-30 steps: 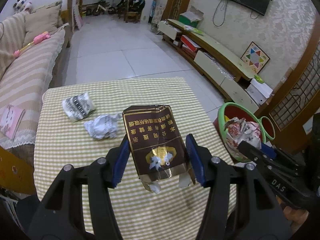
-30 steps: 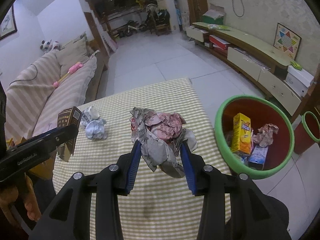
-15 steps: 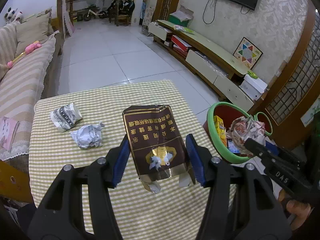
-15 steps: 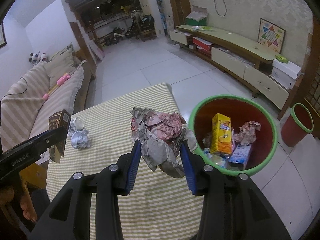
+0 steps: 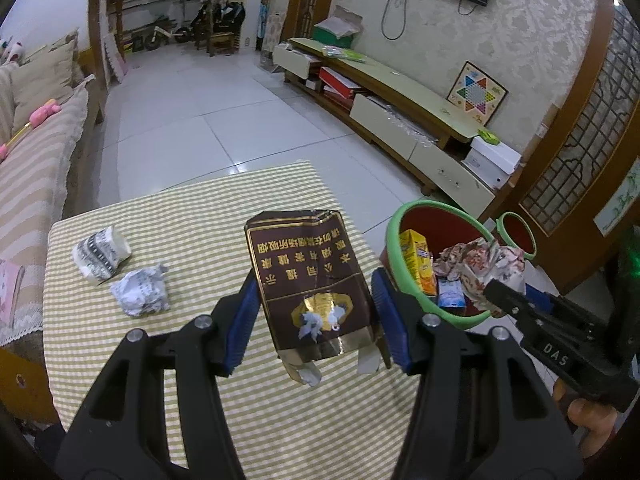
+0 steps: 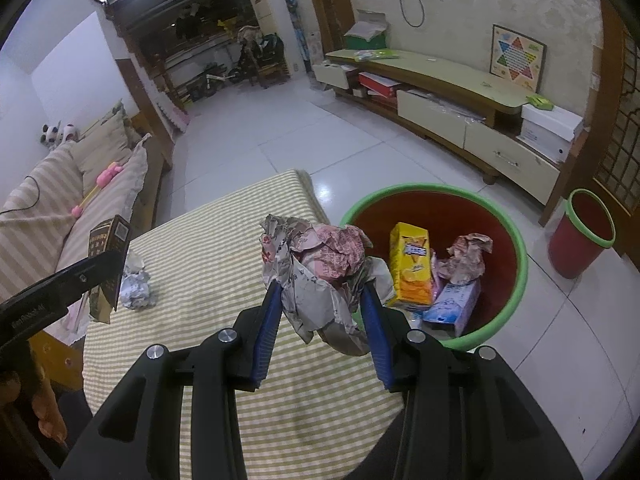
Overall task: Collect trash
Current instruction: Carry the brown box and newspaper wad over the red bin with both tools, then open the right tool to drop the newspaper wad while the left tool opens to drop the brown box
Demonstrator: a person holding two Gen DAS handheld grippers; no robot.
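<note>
Nearer green-rimmed round bin [image 6: 516,240]; crumpled newspaper [image 6: 320,268].

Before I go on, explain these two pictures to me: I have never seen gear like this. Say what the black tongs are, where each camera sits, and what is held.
No robot here: a person holds a hand-squeezed tool in each hand, and a wide-angle camera on each looks along its two blue-padded fingers. One picture is from the left tool, which is shut on a brown pack. The other is from the right tool, shut on a paper wad. Each tool also shows at the edge of the other's picture. Below is a checked table with two more paper balls. Beside the table stands a green-rimmed bin that already holds a yellow carton and other trash. A smaller bin stands farther off.
</note>
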